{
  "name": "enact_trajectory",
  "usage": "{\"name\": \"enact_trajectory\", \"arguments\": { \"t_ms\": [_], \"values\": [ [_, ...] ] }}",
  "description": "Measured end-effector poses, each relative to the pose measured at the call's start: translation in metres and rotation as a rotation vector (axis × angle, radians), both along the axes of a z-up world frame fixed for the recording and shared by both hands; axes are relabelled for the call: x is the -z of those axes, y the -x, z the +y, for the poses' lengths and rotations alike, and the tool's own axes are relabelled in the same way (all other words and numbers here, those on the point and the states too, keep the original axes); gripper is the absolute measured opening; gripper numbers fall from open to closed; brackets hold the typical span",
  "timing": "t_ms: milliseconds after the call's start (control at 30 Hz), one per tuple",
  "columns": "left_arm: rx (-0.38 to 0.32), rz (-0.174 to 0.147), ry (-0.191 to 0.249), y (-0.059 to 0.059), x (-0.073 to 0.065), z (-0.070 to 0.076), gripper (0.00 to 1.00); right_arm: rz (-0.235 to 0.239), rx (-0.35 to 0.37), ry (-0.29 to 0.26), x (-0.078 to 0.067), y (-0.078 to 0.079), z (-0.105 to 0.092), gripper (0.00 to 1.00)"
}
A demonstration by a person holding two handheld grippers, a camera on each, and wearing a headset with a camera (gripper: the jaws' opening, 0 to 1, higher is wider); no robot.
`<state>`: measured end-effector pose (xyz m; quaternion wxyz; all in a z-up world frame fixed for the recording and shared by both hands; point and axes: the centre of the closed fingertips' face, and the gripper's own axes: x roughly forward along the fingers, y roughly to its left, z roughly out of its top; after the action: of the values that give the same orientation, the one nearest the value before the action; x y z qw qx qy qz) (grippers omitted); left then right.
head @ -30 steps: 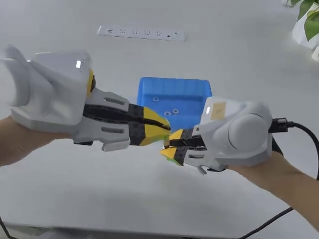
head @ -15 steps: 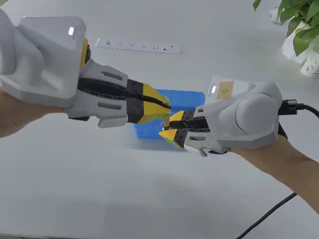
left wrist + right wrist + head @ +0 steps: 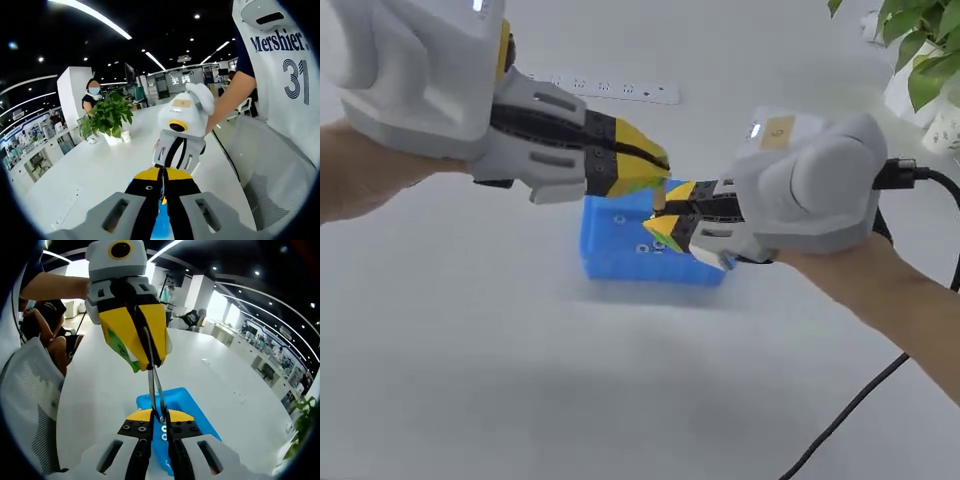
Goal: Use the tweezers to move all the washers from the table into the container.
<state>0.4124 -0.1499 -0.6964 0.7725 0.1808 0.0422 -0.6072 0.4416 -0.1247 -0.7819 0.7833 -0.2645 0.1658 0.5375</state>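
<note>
The blue container (image 3: 610, 255) lies on the white table with a few small washers (image 3: 642, 247) inside; it also sits below the jaws in the right gripper view (image 3: 195, 420), washers (image 3: 164, 429) in it. Thin metal tweezers (image 3: 155, 382) run between the two grippers, held above the container. My left gripper (image 3: 655, 168) comes in from the upper left, its yellow jaws shut on one end. My right gripper (image 3: 658, 228) faces it from the right, shut on the other end. In the left gripper view the left jaws (image 3: 164, 176) point at the right gripper's body.
A white power strip (image 3: 610, 88) lies at the back of the table. A potted plant (image 3: 920, 50) stands at the far right corner. A black cable (image 3: 880, 390) trails from the right gripper across the front right. Other people sit and stand in the room behind.
The head camera has shifted and the container now lies under the jaw tips. Both grippers have stayed tip to tip; the left one now sits higher in the picture.
</note>
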Motion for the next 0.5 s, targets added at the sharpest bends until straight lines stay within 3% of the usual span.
{"name": "enact_trajectory", "arguments": {
  "t_ms": [267,333,500],
  "values": [
    [-0.028,0.036,0.016,-0.018,0.018,-0.001,0.05,0.032,0.038,0.01,0.018,-0.014,-0.002,0.11],
    [-0.038,0.045,0.01,-0.023,0.025,-0.001,0.05,0.072,0.055,0.011,0.028,-0.017,-0.004,0.11],
    [-0.056,0.074,0.004,-0.029,0.041,-0.001,0.05,0.098,0.071,0.021,0.041,-0.019,-0.007,0.11]
  ]
}}
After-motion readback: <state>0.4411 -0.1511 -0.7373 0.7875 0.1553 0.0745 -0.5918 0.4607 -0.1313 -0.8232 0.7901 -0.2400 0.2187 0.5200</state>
